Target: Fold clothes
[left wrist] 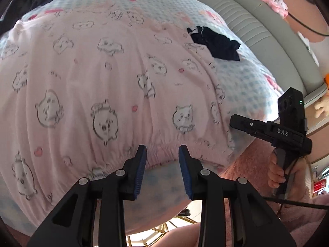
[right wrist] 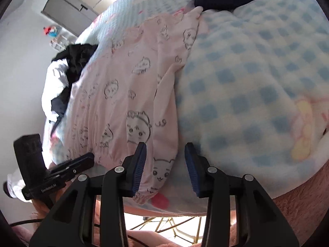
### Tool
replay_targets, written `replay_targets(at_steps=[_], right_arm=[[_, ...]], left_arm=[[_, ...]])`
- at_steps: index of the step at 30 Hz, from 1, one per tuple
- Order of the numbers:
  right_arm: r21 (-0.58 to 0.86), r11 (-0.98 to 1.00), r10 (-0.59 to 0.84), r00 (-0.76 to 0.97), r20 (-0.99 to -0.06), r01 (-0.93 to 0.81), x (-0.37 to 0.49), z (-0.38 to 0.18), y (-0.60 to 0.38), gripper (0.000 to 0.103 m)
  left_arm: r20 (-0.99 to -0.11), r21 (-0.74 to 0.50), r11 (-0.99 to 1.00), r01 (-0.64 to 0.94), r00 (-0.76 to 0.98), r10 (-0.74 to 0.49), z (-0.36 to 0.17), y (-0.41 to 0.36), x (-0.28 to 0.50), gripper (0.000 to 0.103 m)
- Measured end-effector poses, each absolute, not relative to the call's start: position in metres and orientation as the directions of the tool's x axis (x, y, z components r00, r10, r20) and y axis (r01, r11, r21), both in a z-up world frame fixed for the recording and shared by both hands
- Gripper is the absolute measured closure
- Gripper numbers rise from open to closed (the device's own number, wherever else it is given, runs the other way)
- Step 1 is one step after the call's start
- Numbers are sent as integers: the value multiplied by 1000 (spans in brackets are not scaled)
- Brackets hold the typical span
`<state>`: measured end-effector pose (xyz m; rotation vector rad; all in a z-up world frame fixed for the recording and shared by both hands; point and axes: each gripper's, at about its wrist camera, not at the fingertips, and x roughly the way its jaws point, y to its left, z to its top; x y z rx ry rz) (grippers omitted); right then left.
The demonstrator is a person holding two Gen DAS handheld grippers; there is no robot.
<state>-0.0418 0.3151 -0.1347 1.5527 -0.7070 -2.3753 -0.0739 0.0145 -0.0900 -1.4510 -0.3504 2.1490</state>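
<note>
Pink pyjama bottoms (left wrist: pixel 98 78) printed with cartoon animals lie spread flat on a blue-checked blanket (left wrist: pixel 246 82) on the bed. Their gathered elastic waistband (left wrist: pixel 144 152) faces me at the near edge. My left gripper (left wrist: pixel 162 154) is open, its blue pads just at the waistband, holding nothing. My right gripper (right wrist: pixel 165 154) is open over the near right corner of the bottoms (right wrist: pixel 127 94), one pad over the fabric edge, the other over the blanket (right wrist: pixel 257 72). The right gripper also shows in the left wrist view (left wrist: pixel 233 121).
A small dark garment (left wrist: pixel 216 43) lies on the blanket past the bottoms on the right. A heap of dark and white clothes (right wrist: pixel 67 72) sits at the bed's left. A grey padded headboard (left wrist: pixel 257 26) runs along the right. Pink fluffy fabric (left wrist: pixel 253 164) lies below the bed edge.
</note>
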Motion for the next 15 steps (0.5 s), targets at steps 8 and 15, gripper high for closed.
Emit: replay_targets(at_steps=[8,15], right_arm=[[349,-936,-283,-494,-822,-45,-161,-100,348,62],[376,-919,-284,-465,-839,-116,-228,-133,390,62]], left_arm=[[-792,-263,-923,-282,-483,374,-50,46,-221,69],[-812,-202,-932,-301,-480,331,-74,75,-329,69]])
